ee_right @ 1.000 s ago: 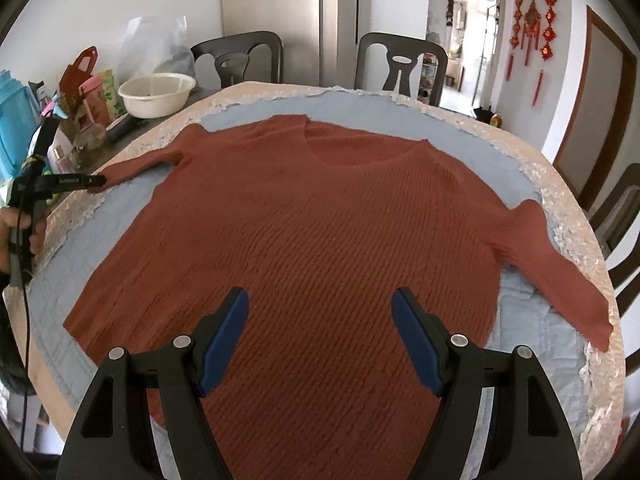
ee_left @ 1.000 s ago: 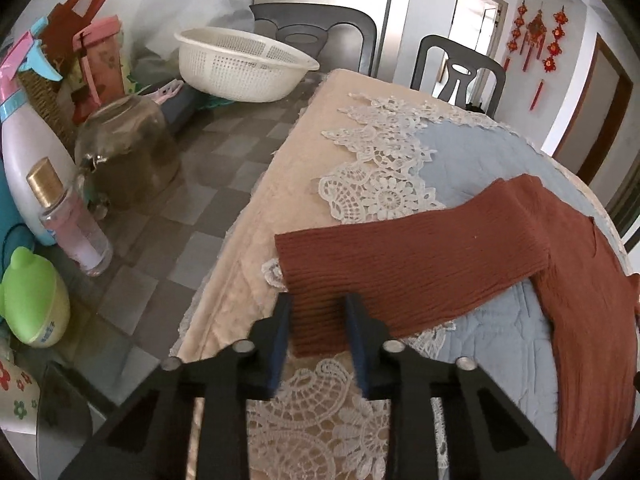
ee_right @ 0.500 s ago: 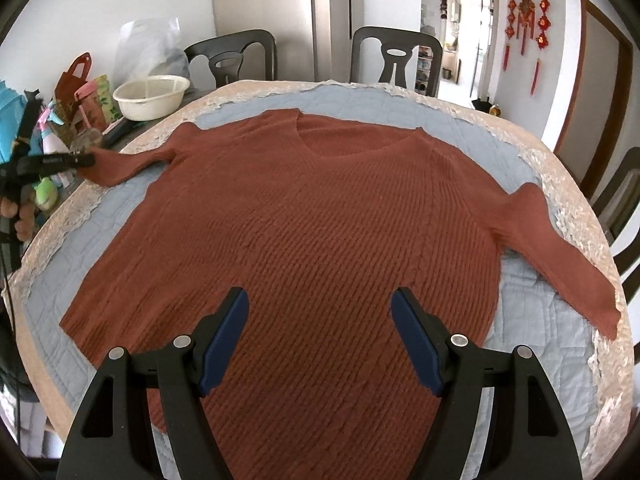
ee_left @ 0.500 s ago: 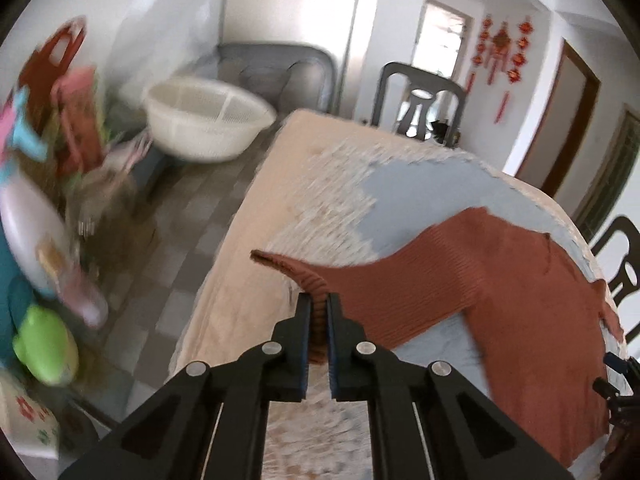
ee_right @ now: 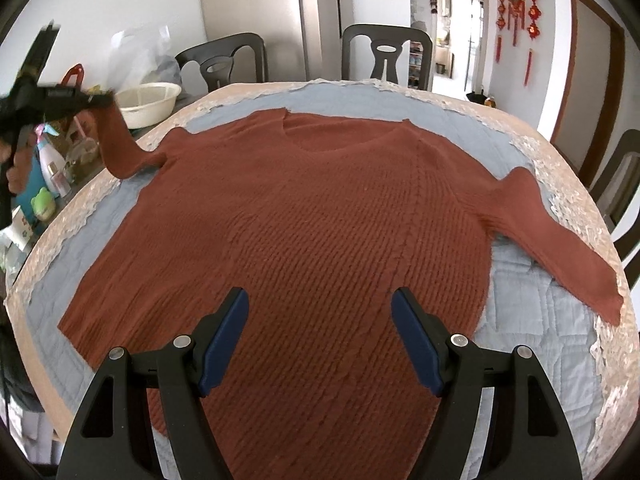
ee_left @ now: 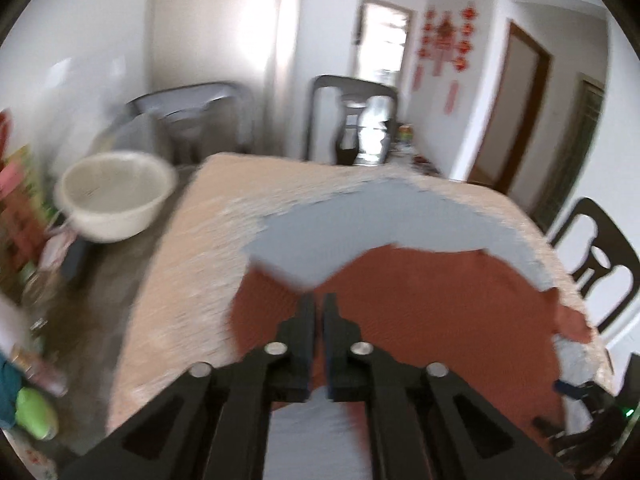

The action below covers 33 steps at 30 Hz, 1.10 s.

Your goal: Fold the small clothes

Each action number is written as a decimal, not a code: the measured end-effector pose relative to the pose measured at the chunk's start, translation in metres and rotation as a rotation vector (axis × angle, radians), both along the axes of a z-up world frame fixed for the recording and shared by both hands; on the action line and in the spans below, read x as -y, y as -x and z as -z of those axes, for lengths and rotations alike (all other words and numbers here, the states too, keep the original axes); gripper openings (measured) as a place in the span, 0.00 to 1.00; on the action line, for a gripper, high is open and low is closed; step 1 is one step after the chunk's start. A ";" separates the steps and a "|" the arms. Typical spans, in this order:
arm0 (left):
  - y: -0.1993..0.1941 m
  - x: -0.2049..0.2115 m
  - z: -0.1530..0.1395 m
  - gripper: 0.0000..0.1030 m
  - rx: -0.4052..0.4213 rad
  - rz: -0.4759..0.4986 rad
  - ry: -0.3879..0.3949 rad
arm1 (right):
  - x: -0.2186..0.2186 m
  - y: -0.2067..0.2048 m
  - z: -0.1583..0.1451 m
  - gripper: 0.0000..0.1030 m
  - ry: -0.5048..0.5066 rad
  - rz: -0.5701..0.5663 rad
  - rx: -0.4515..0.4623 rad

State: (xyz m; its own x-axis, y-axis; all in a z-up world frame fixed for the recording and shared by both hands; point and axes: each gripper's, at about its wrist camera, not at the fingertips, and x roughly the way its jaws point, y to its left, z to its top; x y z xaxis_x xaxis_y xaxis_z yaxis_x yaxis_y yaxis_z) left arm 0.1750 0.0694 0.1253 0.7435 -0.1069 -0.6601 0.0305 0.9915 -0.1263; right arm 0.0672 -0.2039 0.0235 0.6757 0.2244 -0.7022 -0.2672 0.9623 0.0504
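**Left sleeve is up, and it has to swing in across the chest**

Right now my left claw (ee_left: 316, 312) is pinched nearly closed on the cuff end of the sweater's (ee_right: 320, 240) left sleeve (ee_right: 118, 148). In the right wrist view that sleeve rises off the counter (ee_right: 520, 360) from the shoulder up to the claw, which sits high at the far left edge. The sleeve's long axis runs outward, away from the body of the sweater, so the fold I judge comes next means carrying the cuff inward toward the neckline and chest. The left claw is the only one close to that sleeve.

My right claw (ee_right: 320, 332) is spread wide, holding nothing, hovering over the hem end of the sweater, well apart from both sleeves.

The sweater is a rust-brown ribbed knit, lying flat and face up on the grey quilted cover, neckline toward the far chairs, right sleeve (ee_right: 560, 236) stretched out to the counter's lace edge. The left wrist view is blurred, so I cannot tell how deep the grip is.
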 end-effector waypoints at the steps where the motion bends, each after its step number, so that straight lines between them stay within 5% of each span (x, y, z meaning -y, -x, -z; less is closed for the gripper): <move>1: -0.007 0.015 -0.002 0.04 0.002 0.028 0.005 | 0.001 0.000 0.000 0.72 -0.001 0.001 0.000; 7: -0.040 0.093 0.013 0.04 -0.052 0.223 0.119 | 0.013 0.000 -0.001 0.72 -0.003 0.023 -0.006; 10: -0.029 0.093 0.012 0.05 -0.020 0.248 0.153 | 0.019 0.003 -0.005 0.72 0.003 0.036 -0.003; 14: -0.005 0.056 0.010 0.08 0.008 0.172 0.103 | 0.021 0.003 -0.015 0.72 -0.045 0.014 0.012; 18: 0.024 0.005 0.022 0.30 0.012 0.039 0.037 | -0.001 -0.008 -0.027 0.70 -0.090 -0.048 0.026; 23: 0.062 -0.053 0.039 0.32 0.027 -0.084 0.031 | -0.058 -0.029 -0.036 0.53 -0.099 -0.164 0.017; 33: 0.109 -0.086 0.048 0.39 0.066 -0.096 0.066 | -0.178 -0.098 -0.042 0.53 -0.231 -0.372 -0.094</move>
